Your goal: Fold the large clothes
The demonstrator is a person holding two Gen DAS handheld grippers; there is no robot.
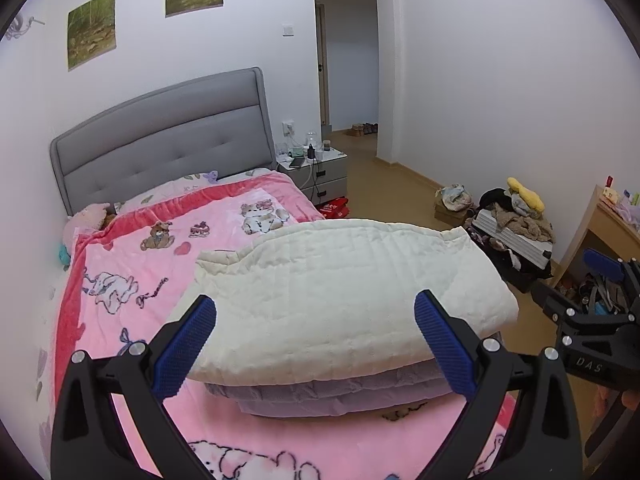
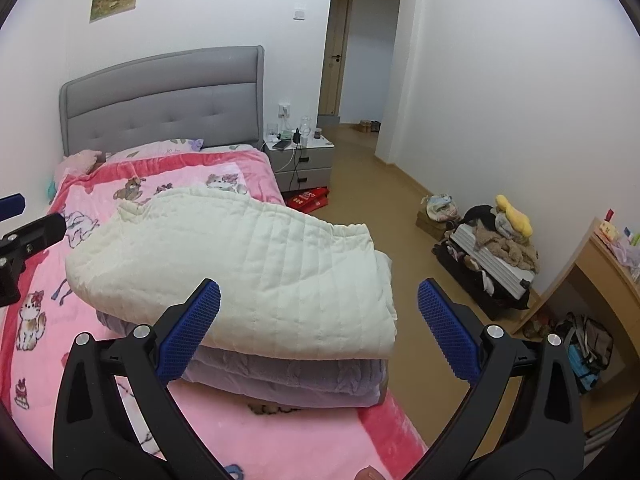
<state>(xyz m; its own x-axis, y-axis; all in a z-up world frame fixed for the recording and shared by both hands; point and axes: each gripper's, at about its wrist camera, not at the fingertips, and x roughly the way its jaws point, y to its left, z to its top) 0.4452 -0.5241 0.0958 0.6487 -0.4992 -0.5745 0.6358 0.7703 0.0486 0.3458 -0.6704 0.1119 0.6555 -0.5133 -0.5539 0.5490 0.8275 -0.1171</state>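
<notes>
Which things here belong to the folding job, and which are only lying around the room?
Belongs to the job:
- folded cream quilt
- left hand-held gripper, open
- right hand-held gripper, open

Just lying about:
- pink blanket
- nightstand
- suitcase with clothes
- red box

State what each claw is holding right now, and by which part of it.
Nothing is held. The left claw and the right claw both stand open and empty, apart from the folded cream quilt on the pink bedspread.
</notes>
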